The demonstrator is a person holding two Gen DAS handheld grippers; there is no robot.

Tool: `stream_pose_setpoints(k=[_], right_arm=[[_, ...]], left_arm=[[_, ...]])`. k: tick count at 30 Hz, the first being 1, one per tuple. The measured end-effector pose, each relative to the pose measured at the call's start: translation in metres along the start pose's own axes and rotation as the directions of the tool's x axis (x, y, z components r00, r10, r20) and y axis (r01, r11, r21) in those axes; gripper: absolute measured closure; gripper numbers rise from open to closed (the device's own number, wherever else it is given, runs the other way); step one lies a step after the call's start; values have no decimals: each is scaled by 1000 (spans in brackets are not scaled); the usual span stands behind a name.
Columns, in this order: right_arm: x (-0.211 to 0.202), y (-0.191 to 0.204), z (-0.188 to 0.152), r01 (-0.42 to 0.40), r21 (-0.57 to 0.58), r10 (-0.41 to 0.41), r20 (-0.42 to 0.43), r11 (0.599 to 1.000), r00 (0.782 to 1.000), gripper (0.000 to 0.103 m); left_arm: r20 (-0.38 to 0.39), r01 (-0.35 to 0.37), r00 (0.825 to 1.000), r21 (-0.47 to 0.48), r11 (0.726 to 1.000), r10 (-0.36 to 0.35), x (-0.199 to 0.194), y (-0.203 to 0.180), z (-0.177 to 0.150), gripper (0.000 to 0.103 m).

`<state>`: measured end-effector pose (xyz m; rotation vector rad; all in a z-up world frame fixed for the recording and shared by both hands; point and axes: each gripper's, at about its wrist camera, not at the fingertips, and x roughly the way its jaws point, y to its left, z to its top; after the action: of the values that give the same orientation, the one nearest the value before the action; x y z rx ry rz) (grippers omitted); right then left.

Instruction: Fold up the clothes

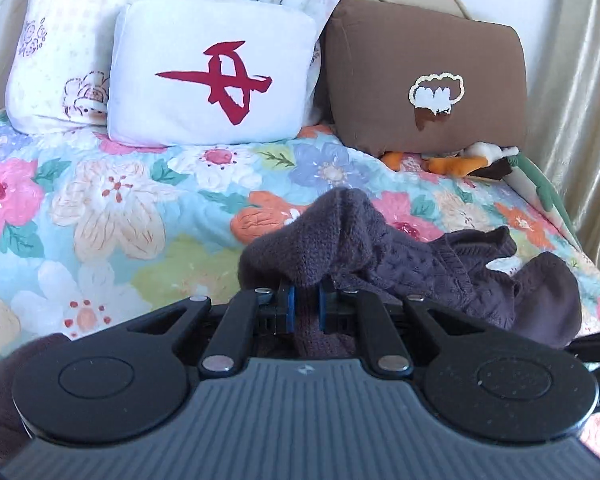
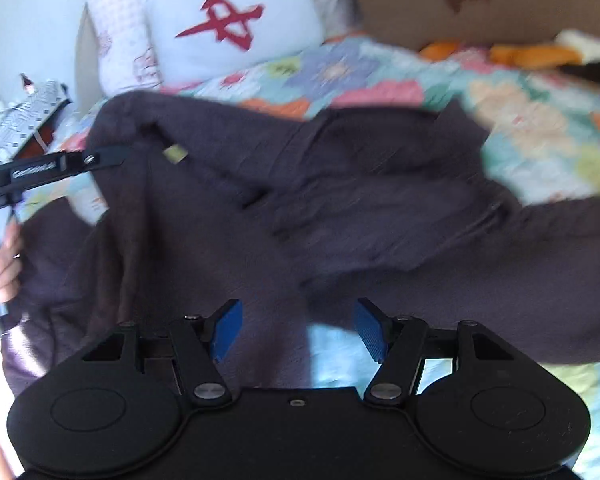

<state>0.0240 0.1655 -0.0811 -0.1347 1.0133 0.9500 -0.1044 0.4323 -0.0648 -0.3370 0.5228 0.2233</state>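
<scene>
The left claw [image 1: 306,304] is pinched tight on a fold of the dark knit sweater [image 1: 400,268], which bunches up just ahead of it and trails off to its right across the floral bed [image 1: 100,208]. The right claw [image 2: 302,330] hangs wide apart above the sweater, gripping nothing. Pillows [image 1: 208,72] lie well beyond.
</scene>
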Motion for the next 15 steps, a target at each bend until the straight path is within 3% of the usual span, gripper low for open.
stream_pose_setpoints(k=[2, 4, 8, 9, 10, 11, 12, 13, 15], right_arm=[[9, 1, 1, -60, 20, 61, -18, 998, 998, 32], [18, 5, 0, -45, 0, 45, -30, 999, 999, 21], [36, 12, -8, -30, -42, 27, -67, 999, 997, 21], [40, 14, -10, -25, -56, 21, -70, 998, 997, 30], [42, 17, -11, -6, -87, 0, -69, 996, 998, 52], [42, 20, -9, 6, -111, -14, -67, 994, 998, 61], [40, 21, -6, -3, -108, -4, -68, 994, 998, 77], [36, 22, -1, -17, -94, 11, -61, 995, 998, 84], [25, 26, 7, -24, -103, 22, -21, 994, 1000, 86]], left_arm=[[0, 5, 1000, 9, 1000, -5, 0, -2, -2, 93], [-4, -1, 1000, 29, 1000, 1, 1, -5, -4, 93], [-14, 5, 1000, 25, 1000, -5, 4, -4, -5, 92], [-18, 9, 1000, 16, 1000, -8, 4, -2, -5, 92], [-21, 12, 1000, 6, 1000, -12, 4, 0, -5, 92], [-25, 16, 1000, -3, 1000, -16, 4, 2, -5, 92], [-28, 19, 999, -12, 1000, -20, 5, 4, -4, 92], [-28, 24, 999, -20, 1000, -24, 3, 6, -4, 92], [-22, 37, 999, -34, 999, -38, -1, 9, 0, 91]])
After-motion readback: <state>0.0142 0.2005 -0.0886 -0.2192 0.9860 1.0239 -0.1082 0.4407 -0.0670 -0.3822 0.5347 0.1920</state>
